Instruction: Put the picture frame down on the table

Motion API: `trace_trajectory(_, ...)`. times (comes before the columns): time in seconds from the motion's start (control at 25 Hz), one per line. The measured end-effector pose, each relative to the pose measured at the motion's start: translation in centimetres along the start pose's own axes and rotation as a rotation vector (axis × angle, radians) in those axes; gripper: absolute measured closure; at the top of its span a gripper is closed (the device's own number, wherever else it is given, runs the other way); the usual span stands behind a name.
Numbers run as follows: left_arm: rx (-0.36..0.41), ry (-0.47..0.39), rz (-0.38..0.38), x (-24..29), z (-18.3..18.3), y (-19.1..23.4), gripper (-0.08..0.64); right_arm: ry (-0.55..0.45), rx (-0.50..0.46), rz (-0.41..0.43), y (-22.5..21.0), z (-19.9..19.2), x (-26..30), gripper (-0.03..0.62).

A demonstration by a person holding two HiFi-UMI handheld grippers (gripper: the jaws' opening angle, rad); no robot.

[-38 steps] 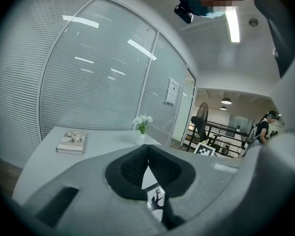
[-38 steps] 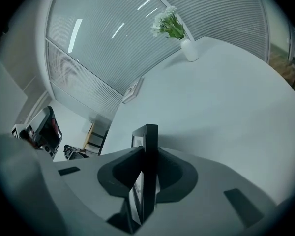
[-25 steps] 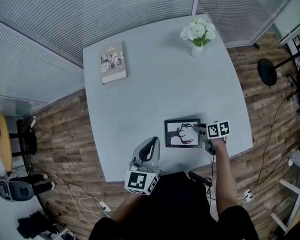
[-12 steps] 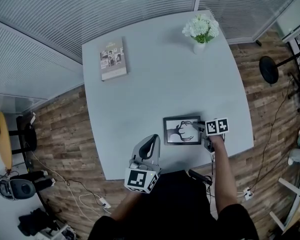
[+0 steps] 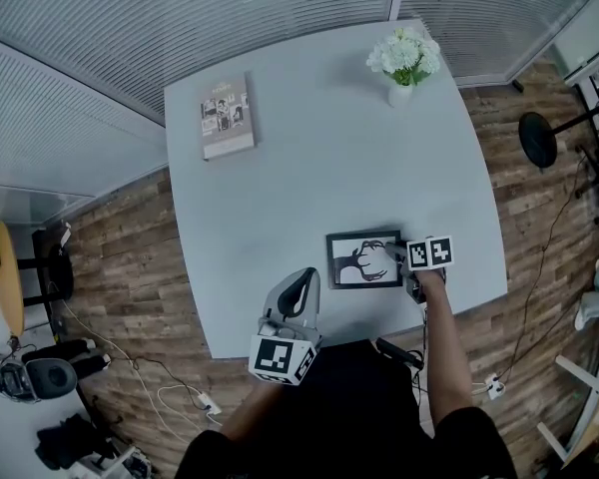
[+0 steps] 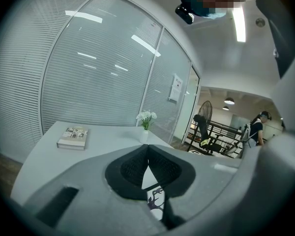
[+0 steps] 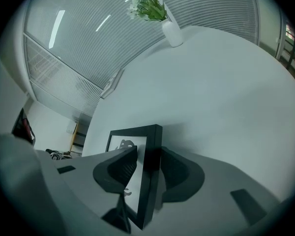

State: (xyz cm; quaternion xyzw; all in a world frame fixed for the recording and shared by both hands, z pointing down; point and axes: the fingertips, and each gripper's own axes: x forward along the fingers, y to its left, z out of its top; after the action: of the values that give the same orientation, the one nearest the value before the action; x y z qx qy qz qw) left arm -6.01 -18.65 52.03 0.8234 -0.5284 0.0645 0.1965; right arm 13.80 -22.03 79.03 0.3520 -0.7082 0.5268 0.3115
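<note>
One counter point(image 5: 319, 168), pale grey, carries three things: one book, one vase of flowers and one picture frame. Two tools work over it.

Going left to right in the head view, the book point(image 5: 226, 118) lies flat at about 10 o'clock on the counter, well apart from everything else. The left tool point(image 5: 301, 279) hangs at the near edge, around 6 o'clock. Its jaws are pressed together with nothing between them, and in the left gripper view only a sliver of the frame's dark print shows below the pads.

The picture frame point(image 5: 359, 260) is at about 5 o'clock, close to the near edge, just right of the left tool. It faces up, black-rimmed, with a dark antlered figure on white. Whether its back touches the counter I cannot tell. The right tool point(image 5: 395, 256) is clamped on the frame's right rim at 3 o'clock. In the right gripper view one pad sits on the glass side and the other behind the black edge.

The vase of flowers point(image 5: 402, 63), white blooms in a white vase, stands upright at the far right corner, about 1 o'clock.

Against the pictures from a second and half a second ago, little differs. The frame and the right tool keep nearly the same spot, the grip is unchanged, and the left tool has not moved. The view has drifted slightly.
</note>
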Motion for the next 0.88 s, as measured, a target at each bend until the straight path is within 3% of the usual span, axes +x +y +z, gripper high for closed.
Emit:
trace_trajectory(0.2, -0.006, 0.0, 0.002, 0.0, 0.0, 0.2, 0.545, 0.016, -0.056, -0.092, -0.8, -0.2, 0.5, 0.449)
trace_trajectory(0.88, -0.016, 0.002, 0.013, -0.3, -0.5, 0.1, 0.543, 0.03, -0.125, -0.193, -1.3, -1.1, 1.1, 0.443)
